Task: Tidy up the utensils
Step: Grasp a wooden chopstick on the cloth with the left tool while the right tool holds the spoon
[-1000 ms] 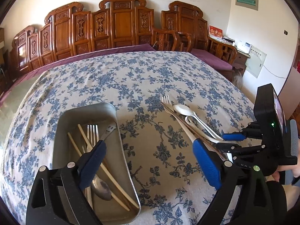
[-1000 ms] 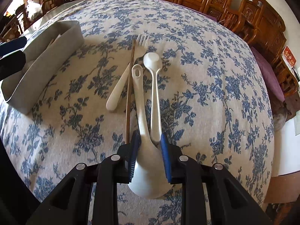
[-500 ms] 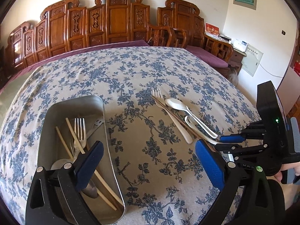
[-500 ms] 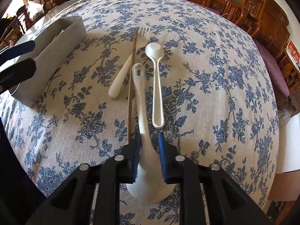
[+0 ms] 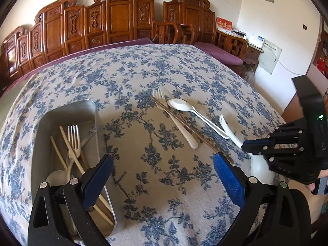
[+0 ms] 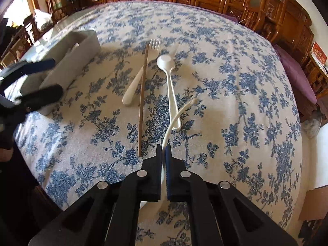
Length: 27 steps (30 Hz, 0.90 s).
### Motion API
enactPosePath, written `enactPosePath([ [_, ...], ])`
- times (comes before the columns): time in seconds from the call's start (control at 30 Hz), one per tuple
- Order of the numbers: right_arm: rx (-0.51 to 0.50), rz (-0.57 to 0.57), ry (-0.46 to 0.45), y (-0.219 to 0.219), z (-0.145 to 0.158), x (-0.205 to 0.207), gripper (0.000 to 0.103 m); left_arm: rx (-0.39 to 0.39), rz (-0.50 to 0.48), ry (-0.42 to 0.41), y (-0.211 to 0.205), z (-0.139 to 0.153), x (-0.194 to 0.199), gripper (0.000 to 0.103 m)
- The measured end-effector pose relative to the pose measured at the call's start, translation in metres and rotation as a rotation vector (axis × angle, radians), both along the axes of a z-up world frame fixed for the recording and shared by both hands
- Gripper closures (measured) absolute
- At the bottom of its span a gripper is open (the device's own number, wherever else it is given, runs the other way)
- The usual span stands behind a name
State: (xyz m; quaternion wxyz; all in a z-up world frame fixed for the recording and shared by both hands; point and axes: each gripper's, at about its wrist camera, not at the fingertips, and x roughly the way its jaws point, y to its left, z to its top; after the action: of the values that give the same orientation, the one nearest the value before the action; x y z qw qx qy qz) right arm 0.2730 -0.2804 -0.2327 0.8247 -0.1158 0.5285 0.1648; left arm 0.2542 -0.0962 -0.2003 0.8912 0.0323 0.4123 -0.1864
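My right gripper (image 6: 163,151) is shut on a white serving paddle (image 6: 180,112); its jaws are closing tight with the pads pressed on the paddle's neck. The handle rises clear of the cloth and the blade is hidden under the fingers. The left wrist view shows that gripper (image 5: 246,145) with the paddle (image 5: 226,126) at the right. On the cloth lie a white fork (image 6: 133,90), a brown chopstick (image 6: 142,102) and a white spoon (image 6: 170,82). My left gripper (image 5: 163,160) is open and holds nothing, beside the metal tray (image 5: 67,110).
The tray holds a metal fork (image 5: 73,139), pale chopsticks, a spoon and another metal piece. The table has a blue-flowered cloth (image 5: 143,71). Carved wooden chairs (image 5: 119,20) line its far side. A person's hand (image 5: 315,176) holds the right gripper.
The right jaws went from loosely around the paddle to shut on it, and the paddle came off the cloth, turned on edge. The left gripper drifted slightly and stayed open.
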Motion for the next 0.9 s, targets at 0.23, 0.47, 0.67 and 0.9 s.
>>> enactPosePath([
  [0.23,0.042,-0.026,-0.052,-0.018,0.01,-0.01,0.099,0.001,-0.019,0.013,-0.013,-0.003,-0.004,0.016],
  [0.47,0.078,-0.074,-0.088,-0.046,0.017,-0.019,0.099,0.047,-0.019,0.053,-0.033,-0.008,-0.002,0.039],
  [0.67,0.123,-0.108,-0.101,-0.065,0.024,-0.016,0.099,0.077,-0.019,0.078,-0.056,-0.013,0.005,0.046],
  [0.9,0.164,-0.141,-0.106,-0.081,0.029,-0.013,0.099,0.088,-0.02,0.128,-0.093,-0.027,0.02,0.054],
])
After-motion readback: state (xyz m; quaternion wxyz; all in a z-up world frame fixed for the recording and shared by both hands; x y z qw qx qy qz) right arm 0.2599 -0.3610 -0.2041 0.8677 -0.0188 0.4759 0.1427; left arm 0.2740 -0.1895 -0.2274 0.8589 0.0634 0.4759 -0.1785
